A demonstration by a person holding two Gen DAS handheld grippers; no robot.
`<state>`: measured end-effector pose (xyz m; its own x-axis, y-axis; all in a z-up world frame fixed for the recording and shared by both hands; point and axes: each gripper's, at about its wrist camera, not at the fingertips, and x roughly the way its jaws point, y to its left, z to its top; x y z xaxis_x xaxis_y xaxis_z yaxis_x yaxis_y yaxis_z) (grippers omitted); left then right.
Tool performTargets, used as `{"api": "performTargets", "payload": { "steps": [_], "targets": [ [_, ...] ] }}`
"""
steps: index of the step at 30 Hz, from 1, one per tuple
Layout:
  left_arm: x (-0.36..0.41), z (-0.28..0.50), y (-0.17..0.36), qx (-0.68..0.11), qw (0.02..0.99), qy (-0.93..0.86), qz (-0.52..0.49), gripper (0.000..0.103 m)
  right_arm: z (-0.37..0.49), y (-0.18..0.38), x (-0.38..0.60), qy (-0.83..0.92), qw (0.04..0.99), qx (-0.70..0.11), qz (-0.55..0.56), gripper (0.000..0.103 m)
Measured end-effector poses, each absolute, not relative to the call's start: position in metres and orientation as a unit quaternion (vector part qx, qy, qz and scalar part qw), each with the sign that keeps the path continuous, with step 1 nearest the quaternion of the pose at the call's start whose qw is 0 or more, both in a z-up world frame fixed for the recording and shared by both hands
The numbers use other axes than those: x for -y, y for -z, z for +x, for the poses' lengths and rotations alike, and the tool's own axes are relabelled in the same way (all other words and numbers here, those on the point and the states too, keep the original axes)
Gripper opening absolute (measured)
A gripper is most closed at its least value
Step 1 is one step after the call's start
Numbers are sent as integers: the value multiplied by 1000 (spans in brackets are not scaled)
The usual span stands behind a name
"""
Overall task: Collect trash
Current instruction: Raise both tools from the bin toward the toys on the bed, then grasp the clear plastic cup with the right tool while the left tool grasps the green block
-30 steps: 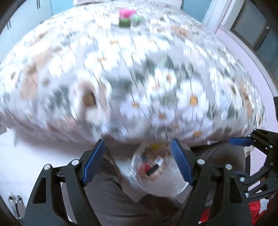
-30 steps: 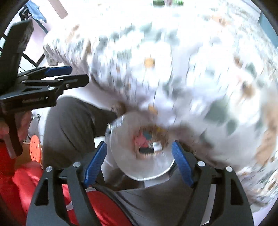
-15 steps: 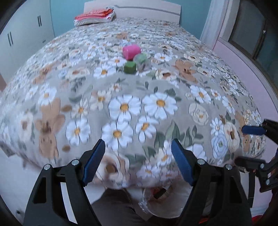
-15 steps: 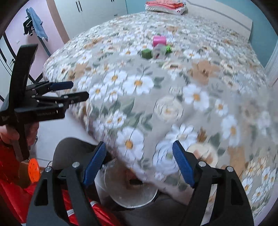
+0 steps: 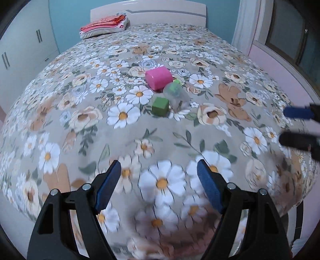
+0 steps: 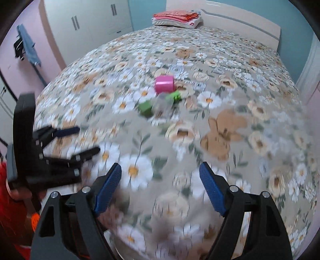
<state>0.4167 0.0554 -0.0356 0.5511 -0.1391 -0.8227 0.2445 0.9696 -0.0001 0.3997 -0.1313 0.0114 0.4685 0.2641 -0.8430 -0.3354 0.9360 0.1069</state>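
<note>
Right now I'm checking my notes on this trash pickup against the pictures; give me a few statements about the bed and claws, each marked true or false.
1. The pink cup lies on the floral bedspread. True.
2. The left claw grips the green cube. False: its jaws are apart and empty, with the cube farther up the bed.
3. The clear cup lies beside the green cube. True.
4. The right claw holds the pink cup. False: nothing is between its jaws.
5. Folded bedding sits near the headboard. True.
</note>
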Motion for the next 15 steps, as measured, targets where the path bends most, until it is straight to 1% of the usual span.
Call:
{"api": "performTargets", "payload": {
  "steps": [3, 11, 15],
  "targets": [
    [-53, 438, 41, -461, 878, 116, 63, 77, 436, -6, 126, -162, 854, -494, -25, 85],
    [-53, 492, 63, -474, 865, 157, 44, 77, 515, 24, 108, -139, 838, -527, -9, 85],
    [-50, 512, 70, -466, 866, 178, 46, 77, 550, 39, 100, -130, 830, -543, 11, 85]
  ]
}}
